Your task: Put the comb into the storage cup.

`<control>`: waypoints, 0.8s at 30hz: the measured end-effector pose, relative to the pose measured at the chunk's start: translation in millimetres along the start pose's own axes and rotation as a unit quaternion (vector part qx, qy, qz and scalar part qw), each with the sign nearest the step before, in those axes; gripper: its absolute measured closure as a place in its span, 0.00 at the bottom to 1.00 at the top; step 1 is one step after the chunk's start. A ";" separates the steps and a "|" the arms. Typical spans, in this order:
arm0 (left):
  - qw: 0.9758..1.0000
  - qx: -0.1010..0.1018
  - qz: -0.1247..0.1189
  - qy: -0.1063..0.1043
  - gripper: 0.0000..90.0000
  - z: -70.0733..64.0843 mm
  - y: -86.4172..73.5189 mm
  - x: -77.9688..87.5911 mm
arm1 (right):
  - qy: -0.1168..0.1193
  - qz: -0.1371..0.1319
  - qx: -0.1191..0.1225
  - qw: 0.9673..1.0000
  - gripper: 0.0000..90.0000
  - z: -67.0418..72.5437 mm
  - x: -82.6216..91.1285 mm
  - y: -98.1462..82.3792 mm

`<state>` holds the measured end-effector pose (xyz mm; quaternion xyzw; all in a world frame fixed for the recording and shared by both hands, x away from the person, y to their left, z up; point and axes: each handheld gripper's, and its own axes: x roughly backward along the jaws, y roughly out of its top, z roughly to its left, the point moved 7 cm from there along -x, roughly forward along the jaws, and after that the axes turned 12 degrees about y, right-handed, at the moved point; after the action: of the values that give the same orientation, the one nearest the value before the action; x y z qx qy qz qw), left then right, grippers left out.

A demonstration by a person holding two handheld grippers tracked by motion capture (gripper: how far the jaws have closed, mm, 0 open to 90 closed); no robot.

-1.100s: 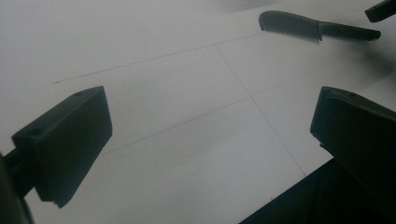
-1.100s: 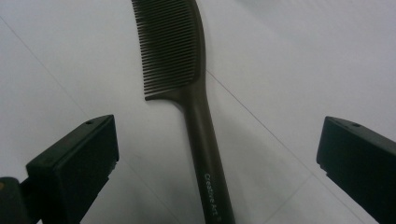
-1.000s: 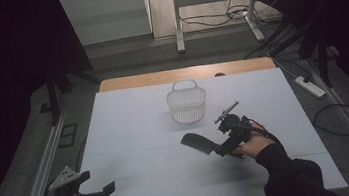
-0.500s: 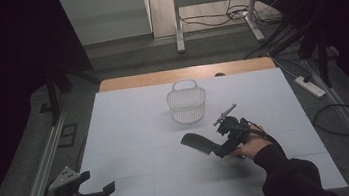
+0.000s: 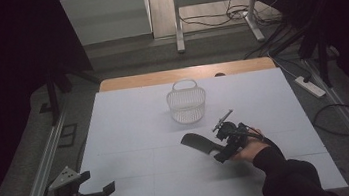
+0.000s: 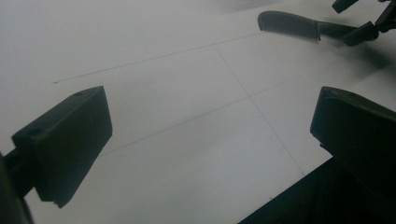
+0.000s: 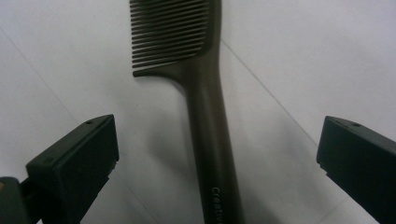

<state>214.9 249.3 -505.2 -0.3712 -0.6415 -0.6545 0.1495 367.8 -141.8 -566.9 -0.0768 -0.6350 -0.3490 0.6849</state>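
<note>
From the high view, the comb (image 5: 199, 143) lies flat on the white table (image 5: 131, 133), in front of the basket (image 5: 187, 105) on the person's side. Its toothed end points away from the right gripper (image 5: 223, 151), which sits right at the handle end; the left gripper (image 5: 102, 192) is well apart from the comb at the table's near corner

In the left gripper view, the jaws stand wide open over bare table, holding nothing; the comb (image 6: 299, 27) lies far off

In the right gripper view, the comb (image 7: 201, 93) runs straight down the middle between the jaws, long axis along the gripper's line. The jaws are spread wide, clear of the handle on both sides, so I judge closing on it is what comes next
</note>
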 end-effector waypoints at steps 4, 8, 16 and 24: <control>1.000 0.000 0.000 0.000 0.00 0.0 0.0 0.0 | -0.002 0.010 0.000 1.000 0.00 -0.5 -5.3 -2.0; 1.000 0.000 0.000 0.000 0.00 -0.1 0.0 -0.1 | -0.004 0.017 -0.002 1.000 0.00 -2.8 -9.2 -3.9; 1.000 -0.001 0.000 -0.001 0.00 -0.2 0.0 0.0 | -0.009 0.022 0.001 1.000 0.00 -3.5 -11.0 -5.4; 1.000 -0.002 0.001 0.000 0.00 -0.3 0.0 -0.2 | -0.004 0.019 0.012 1.000 0.13 -0.2 -7.3 -5.0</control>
<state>214.9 249.0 -505.3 -0.3719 -0.6401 -0.6555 0.1496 365.5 -142.8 -575.3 -0.0824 -0.6401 -0.3279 0.6899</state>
